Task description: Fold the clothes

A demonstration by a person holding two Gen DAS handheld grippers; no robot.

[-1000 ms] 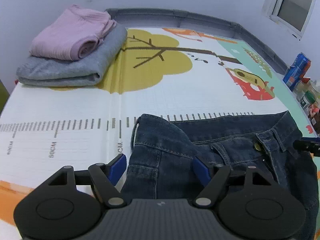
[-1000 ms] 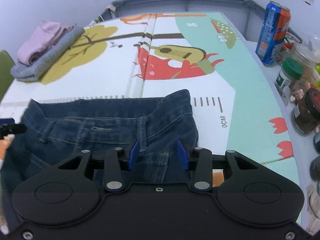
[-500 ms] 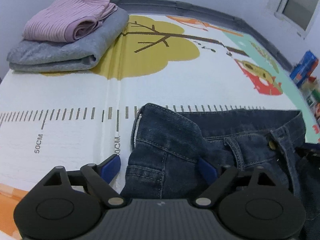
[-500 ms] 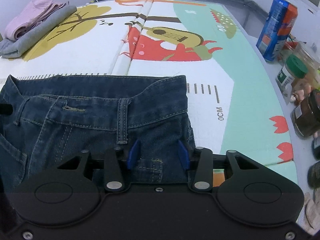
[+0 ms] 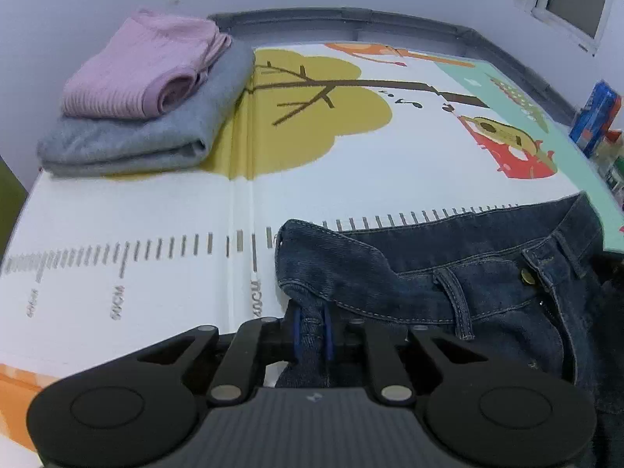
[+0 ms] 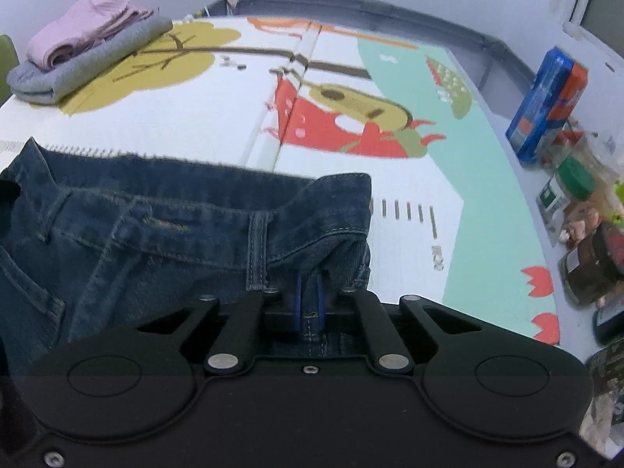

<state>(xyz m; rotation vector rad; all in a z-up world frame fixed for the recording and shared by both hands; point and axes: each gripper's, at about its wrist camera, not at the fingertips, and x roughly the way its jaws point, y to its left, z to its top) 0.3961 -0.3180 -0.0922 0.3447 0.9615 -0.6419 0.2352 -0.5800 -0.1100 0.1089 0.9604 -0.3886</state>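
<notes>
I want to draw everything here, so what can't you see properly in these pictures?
- Jeans legs: both views, hidden behind each gripper's body and cut by the bottom edge.
- Jars beside the mat: right wrist view, blurred, labels unreadable.
- Blue can: left wrist view, small at the edge.
- Mat numbers: left wrist view, stretched, unreadable.
</notes>
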